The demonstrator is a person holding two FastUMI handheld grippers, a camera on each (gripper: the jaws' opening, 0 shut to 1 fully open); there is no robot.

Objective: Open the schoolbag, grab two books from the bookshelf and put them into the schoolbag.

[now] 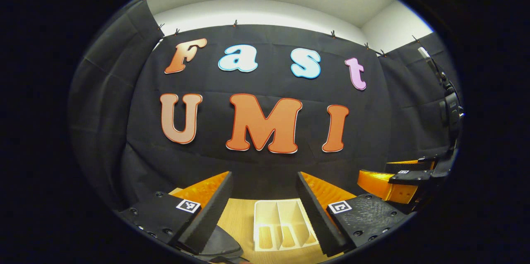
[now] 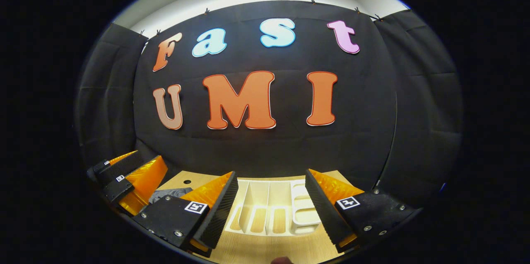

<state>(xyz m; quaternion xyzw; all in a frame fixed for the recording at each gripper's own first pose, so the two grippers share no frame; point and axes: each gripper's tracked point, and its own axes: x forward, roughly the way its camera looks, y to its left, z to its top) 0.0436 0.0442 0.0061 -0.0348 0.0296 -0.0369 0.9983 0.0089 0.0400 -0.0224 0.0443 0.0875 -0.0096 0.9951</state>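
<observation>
A white bookshelf rack (image 1: 281,222) with upright dividers stands on the wooden table (image 1: 238,218), straight ahead between my left gripper's fingers. Wood shows through its slots and I see no books in them. My left gripper (image 1: 264,175) is open, hovering above the table short of the rack. In the right gripper view the same rack (image 2: 271,210) lies ahead of my right gripper (image 2: 271,173), also open and holding nothing. A dark grey piece of the schoolbag (image 2: 174,193) lies to the rack's left; its rounded edge (image 1: 223,246) shows under my left finger.
The two grippers hover side by side: the right gripper (image 1: 383,175) appears at the right of the left gripper view, and the left gripper (image 2: 143,166) at the left of the right gripper view. Black cloth walls close the booth behind the table (image 2: 252,247).
</observation>
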